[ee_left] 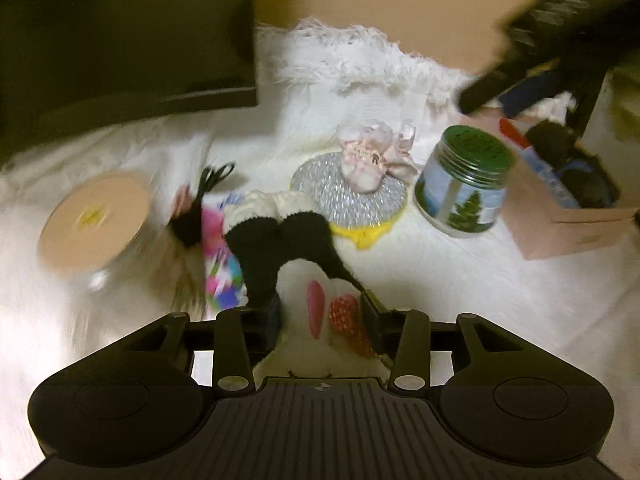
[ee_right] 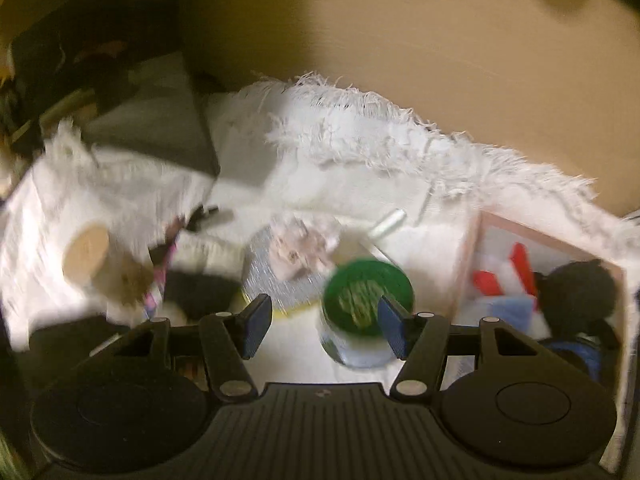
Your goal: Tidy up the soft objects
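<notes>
White fuzzy cloth (ee_left: 460,280) covers the whole work surface under dim yellowish light, with a fringed edge along its far side against a tan wall. Nearest, the left gripper (ee_left: 322,312) is clamped on a white plush (ee_left: 332,312) with pink and red patches, black fuzzy socks (ee_left: 280,240) lying just beyond it. The right gripper (ee_right: 320,326) hangs with jaws apart and nothing between them above a green-lidded jar (ee_right: 366,300). Farther right, a pink box (ee_left: 568,228) at the cloth's right edge already holds dark soft things. Both views are smeared, so a hasty carry might drag the socks along, or a sweep might tip the jar or the pink bow (ee_left: 376,160) off its glittery disc (ee_left: 352,196). A tan-lidded jar (ee_left: 94,220) sits toward the left edge.
</notes>
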Motion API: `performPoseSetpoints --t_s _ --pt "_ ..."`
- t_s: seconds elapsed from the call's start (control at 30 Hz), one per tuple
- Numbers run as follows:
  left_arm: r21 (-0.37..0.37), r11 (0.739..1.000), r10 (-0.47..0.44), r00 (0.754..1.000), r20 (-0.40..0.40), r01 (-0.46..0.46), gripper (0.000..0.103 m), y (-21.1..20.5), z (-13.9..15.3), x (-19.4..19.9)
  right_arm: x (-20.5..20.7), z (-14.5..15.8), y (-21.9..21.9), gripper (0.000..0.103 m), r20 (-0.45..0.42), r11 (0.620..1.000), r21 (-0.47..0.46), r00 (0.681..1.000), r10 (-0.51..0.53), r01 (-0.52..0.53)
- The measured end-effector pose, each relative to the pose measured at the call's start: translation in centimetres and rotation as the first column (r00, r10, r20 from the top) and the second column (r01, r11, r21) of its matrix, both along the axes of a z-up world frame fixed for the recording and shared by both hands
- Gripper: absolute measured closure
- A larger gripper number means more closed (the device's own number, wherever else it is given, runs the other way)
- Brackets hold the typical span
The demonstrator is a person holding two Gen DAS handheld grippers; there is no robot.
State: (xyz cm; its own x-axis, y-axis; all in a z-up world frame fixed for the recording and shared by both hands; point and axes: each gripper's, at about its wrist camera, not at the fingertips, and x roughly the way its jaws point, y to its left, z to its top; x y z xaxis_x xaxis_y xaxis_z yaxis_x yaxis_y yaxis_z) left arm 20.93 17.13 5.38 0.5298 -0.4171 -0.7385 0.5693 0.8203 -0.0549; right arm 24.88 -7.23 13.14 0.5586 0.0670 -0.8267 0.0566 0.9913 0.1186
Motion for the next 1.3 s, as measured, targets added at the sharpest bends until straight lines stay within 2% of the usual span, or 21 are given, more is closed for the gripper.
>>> performPoseSetpoints --t_s 0.1,0.2,0.37,0.47,0.53,0.57,0.6,0.67,0.77,0.83,1.0,1.13,1.3 --pt "-0.064 0.998 0.019 0.999 -0.035 -0.021 0.058 2.3 0.7 -1.7 3.3 0.3 -0.5 0.043 -0.057 0.999 0.038 0.998 -0.025 0.027" --pt "-0.127 0.991 0.031 0.995 -0.092 -0.043 0.058 4.3 0.7 -2.5 6.5 -0.4 0.4 0.040 -0.119 0.999 0.036 0.993 0.005 -0.001" --pt "-0.190 0.978 0.057 0.990 -0.131 -0.081 0.058 6.7 0.4 -3.1 11.3 -4.2 2.9 0.040 -0.226 0.999 -0.050 0.974 -0.010 -0.001" --pt "-0.172 0.980 0.070 0.983 -0.172 -0.100 0.057 7.1 -0.8 -2.8 13.2 -7.0 4.1 0.040 -0.292 0.997 -0.077 0.956 -0.043 0.021" --pt "-0.169 0.980 0.071 0.977 -0.202 -0.106 0.055 7.0 -1.6 -2.5 13.6 -8.2 4.5 0.046 -0.315 0.994 -0.096 0.946 -0.076 0.048" --pt "-0.182 0.977 0.074 0.974 -0.215 -0.115 0.055 7.0 -1.7 -2.2 13.6 -8.6 4.8 0.060 -0.317 0.994 -0.094 0.945 -0.084 0.057" --pt "-0.191 0.974 0.079 0.970 -0.229 -0.124 0.054 7.1 -1.8 -2.0 13.4 -8.6 5.0 0.074 -0.312 0.995 -0.084 0.947 -0.075 0.051" --pt "-0.213 0.966 0.085 0.960 -0.266 -0.144 0.054 7.3 -2.0 -1.4 12.9 -8.2 5.8 0.084 -0.293 0.996 -0.087 0.955 -0.048 0.023" --pt "-0.227 0.963 0.077 0.952 -0.295 -0.148 0.054 7.5 -2.1 -0.9 11.2 -6.2 7.1 0.086 -0.230 0.994 -0.108 0.973 0.009 -0.035" --pt "-0.233 0.961 0.077 0.950 -0.301 -0.151 0.053 7.4 -2.2 -0.8 9.8 -4.7 7.7 0.086 -0.192 0.994 -0.091 0.981 0.040 -0.058" --pt "-0.216 0.969 0.060 0.961 -0.271 -0.121 0.052 6.9 -2.2 -1.2 5.8 -2.0 8.8 0.086 -0.143 0.994 -0.046 0.985 0.092 -0.100" --pt "-0.181 0.979 0.044 0.968 -0.248 -0.091 0.052 6.5 -1.9 -1.5 1.7 -2.1 9.6 0.086 -0.147 0.992 -0.037 0.983 0.111 -0.118" --pt "-0.162 0.982 0.050 0.969 -0.242 -0.092 0.052 6.1 -1.8 -1.5 -3.6 -2.8 9.1 0.086 -0.171 0.993 0.023 0.978 0.120 -0.118"
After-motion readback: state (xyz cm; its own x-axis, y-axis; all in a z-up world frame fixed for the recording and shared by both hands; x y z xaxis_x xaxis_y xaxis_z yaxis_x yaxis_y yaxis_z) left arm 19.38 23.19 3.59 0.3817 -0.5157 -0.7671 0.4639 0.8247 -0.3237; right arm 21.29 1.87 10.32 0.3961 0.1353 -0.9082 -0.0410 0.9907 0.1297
